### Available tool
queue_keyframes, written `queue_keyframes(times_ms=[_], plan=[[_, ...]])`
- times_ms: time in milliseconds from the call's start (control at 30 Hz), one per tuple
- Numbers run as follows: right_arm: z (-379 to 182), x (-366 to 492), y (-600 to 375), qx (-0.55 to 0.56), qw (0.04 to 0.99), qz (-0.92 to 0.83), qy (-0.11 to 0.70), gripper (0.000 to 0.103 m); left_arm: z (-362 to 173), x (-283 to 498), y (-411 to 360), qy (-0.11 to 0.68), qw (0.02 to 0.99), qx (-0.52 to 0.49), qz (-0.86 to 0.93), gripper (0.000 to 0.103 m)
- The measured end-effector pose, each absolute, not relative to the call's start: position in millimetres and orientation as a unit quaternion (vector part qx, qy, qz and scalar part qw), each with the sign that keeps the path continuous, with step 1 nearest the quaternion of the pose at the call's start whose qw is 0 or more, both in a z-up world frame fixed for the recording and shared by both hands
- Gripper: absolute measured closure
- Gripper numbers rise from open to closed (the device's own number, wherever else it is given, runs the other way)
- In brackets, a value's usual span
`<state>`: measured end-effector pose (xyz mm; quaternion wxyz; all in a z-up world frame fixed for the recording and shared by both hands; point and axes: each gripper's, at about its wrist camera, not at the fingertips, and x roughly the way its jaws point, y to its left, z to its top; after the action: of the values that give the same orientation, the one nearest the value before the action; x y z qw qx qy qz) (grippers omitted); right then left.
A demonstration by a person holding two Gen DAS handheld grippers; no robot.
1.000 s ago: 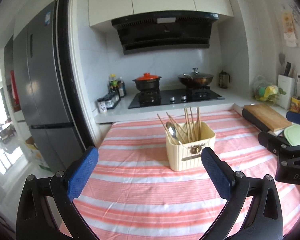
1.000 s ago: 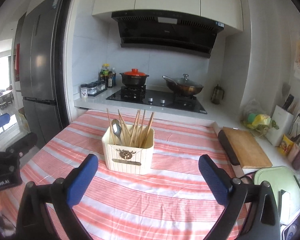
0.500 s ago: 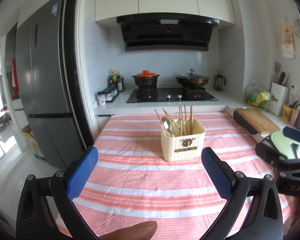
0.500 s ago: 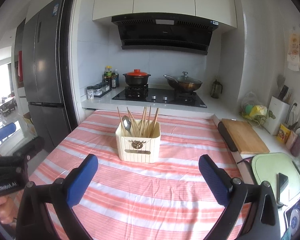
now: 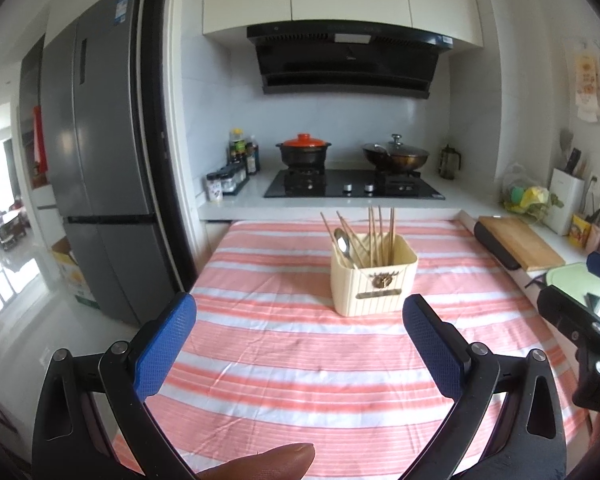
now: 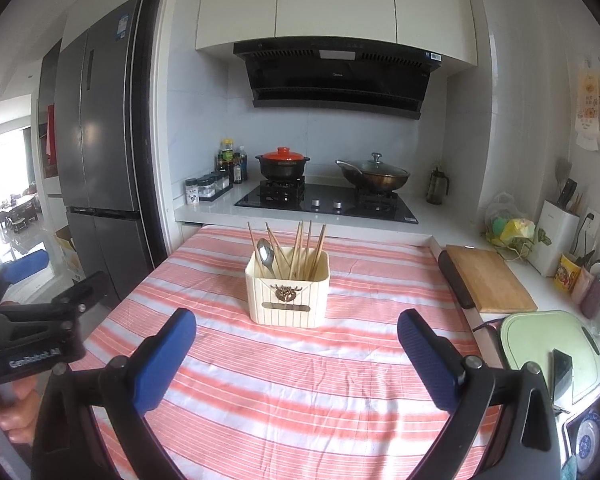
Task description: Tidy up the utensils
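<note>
A cream utensil holder (image 5: 374, 282) stands on the red-and-white striped tablecloth (image 5: 300, 360); it also shows in the right wrist view (image 6: 287, 297). It holds several wooden chopsticks (image 6: 305, 248) and a metal spoon (image 6: 266, 254). My left gripper (image 5: 300, 348) is open and empty, held back from the holder. My right gripper (image 6: 296, 354) is open and empty, also short of the holder. Each gripper shows at the edge of the other's view.
A wooden cutting board (image 6: 486, 278) and a green board (image 6: 548, 350) lie at the right. A stove with a red-lidded pot (image 5: 303, 153) and a wok (image 5: 396, 157) stands behind the table. A grey fridge (image 5: 96, 168) is at the left.
Both grippers have drawn back and levelled, so the holder looks smaller and farther. A fingertip has come into the bottom of the left wrist view.
</note>
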<state>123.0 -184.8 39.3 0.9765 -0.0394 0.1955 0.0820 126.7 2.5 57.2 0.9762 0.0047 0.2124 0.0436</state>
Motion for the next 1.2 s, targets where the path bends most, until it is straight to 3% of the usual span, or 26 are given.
queue_keyframes(times_ms=[1200], plan=[[43.5,113.0,-173.1,-0.050,0.977,0.088,0.189,0.001,58.3,120.6,8.9,0.215,0.976,0.001,0.039,0.000]])
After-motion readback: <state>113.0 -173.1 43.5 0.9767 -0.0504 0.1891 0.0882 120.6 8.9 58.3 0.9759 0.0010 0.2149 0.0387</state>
